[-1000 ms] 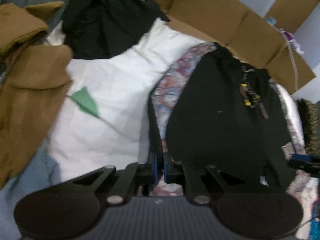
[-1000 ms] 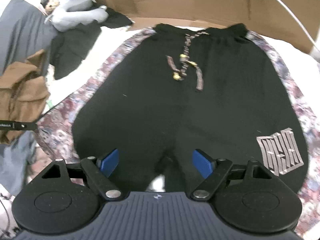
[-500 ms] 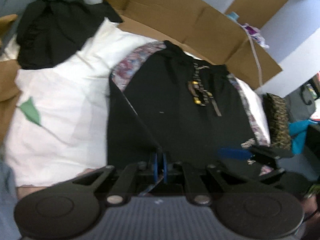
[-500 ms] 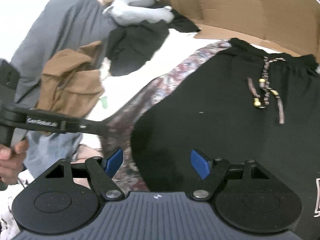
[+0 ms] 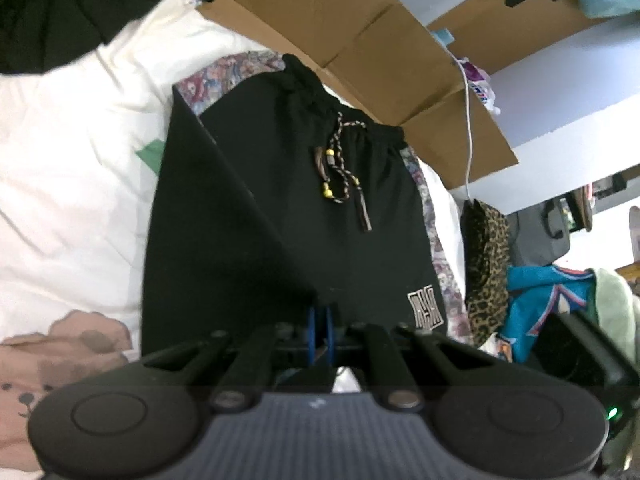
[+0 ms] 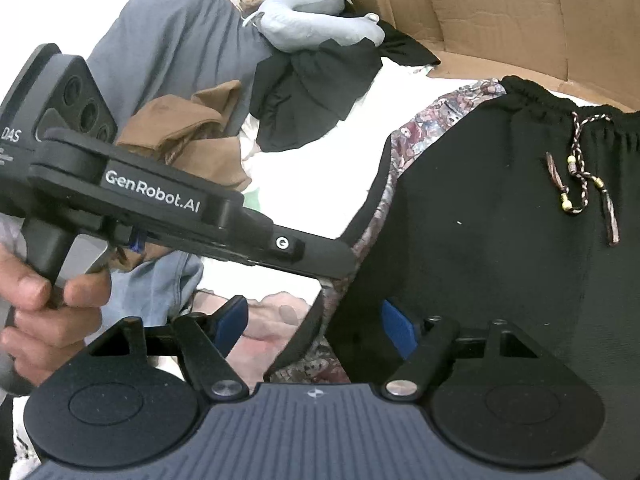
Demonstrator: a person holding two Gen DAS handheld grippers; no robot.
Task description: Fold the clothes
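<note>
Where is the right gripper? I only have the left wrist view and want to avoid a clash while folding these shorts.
Observer: The right gripper is low at the lifted edge of the black shorts, close to the tip of the left gripper.
Operator: Is it gripping?
Observer: No. Its fingers are closing with the cloth edge between them, but the pads are not yet pressing.
Operator: Anything left of the shorts?
Observer: A brown garment lies crumpled against the grey cover.

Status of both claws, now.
Left claw: shut on the shorts, pinching a black fold.
Right claw: closing, the shorts' edge between its pads, not yet gripped.
</note>
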